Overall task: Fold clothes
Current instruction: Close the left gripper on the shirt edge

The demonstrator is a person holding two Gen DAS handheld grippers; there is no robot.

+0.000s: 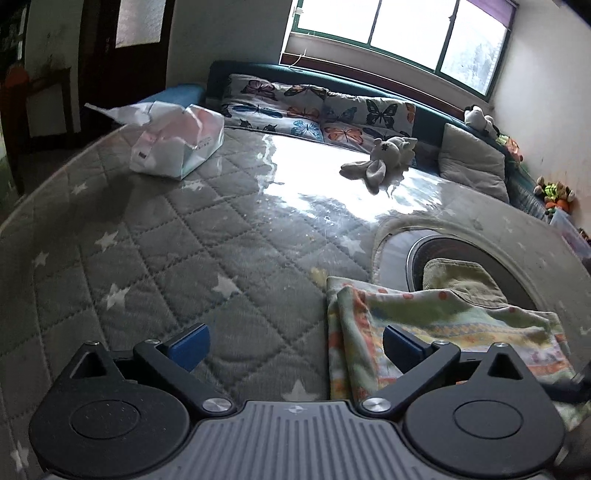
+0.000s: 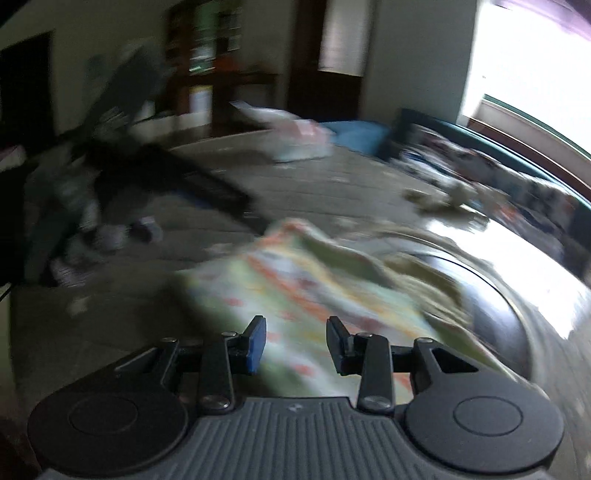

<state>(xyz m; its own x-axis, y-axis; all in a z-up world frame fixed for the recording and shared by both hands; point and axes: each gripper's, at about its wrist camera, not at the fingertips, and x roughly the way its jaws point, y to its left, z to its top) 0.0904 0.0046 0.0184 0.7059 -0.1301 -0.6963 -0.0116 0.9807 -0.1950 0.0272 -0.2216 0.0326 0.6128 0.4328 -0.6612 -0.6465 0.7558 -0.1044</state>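
Note:
A patterned green, orange and yellow garment point(image 1: 436, 325) lies crumpled on the grey star-quilted bed point(image 1: 184, 236), at the lower right of the left wrist view. My left gripper point(image 1: 295, 345) is open wide just above the quilt, its right finger over the garment's left edge, nothing between the fingers. The right wrist view is motion-blurred. There the same garment point(image 2: 295, 280) spreads ahead of my right gripper point(image 2: 295, 343), which is open and holds nothing. The other gripper with a sleeve point(image 2: 122, 184) shows blurred at the left.
A white plastic bag point(image 1: 181, 140) sits on the far left of the bed. A soft toy point(image 1: 380, 158) lies near the butterfly pillows point(image 1: 317, 110). A round dark object point(image 1: 465, 258) partly under the garment sits at right. A window point(image 1: 402, 33) is behind.

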